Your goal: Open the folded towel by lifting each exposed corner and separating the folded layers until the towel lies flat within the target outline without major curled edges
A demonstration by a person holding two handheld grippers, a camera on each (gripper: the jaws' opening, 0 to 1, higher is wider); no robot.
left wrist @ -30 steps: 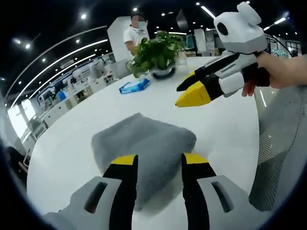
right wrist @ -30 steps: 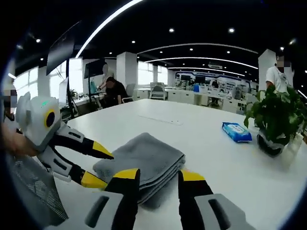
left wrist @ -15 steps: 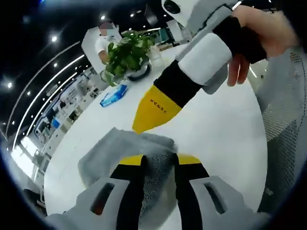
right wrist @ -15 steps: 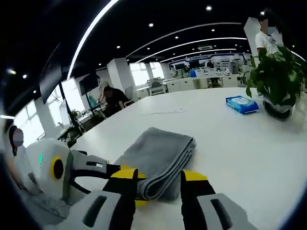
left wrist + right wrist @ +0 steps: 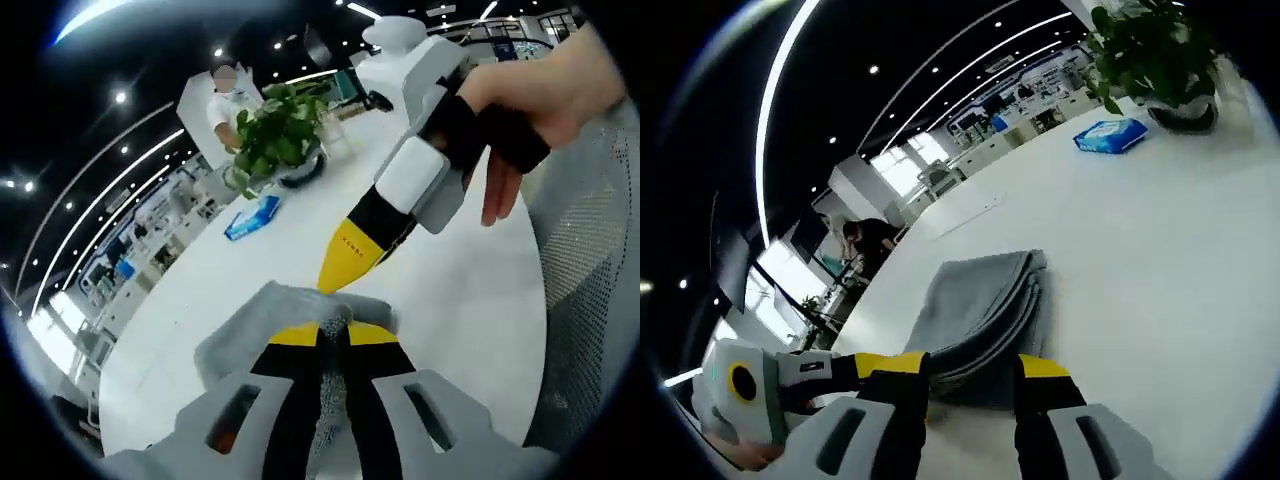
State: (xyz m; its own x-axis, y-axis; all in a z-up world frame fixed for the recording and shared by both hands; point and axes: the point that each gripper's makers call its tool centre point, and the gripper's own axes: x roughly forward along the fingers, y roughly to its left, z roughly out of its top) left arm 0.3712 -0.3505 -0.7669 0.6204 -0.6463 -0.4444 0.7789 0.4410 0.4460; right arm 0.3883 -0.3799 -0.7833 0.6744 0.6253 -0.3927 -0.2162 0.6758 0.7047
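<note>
Left gripper is clenched on a raised corner of the grey folded towel, while the right gripper straddles its near edge, released.

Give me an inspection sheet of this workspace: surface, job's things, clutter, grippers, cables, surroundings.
Surface: white table, bare around the towel; no target outline seen.
Job's things: grey towel, folded in stacked layers, near edge lifted between the left gripper's jaws.
Clutter: blue wipes pack and potted plant at the far side, apart from the towel.
Grippers: left gripper shut on a towel corner; right gripper open at the towel's near edge, its yellow tip touching the towel beside the left one.
Cables: nothing seen.
Surroundings: open office with ceiling lights, desks, people in the background; mesh chair at the table's edge.
</note>
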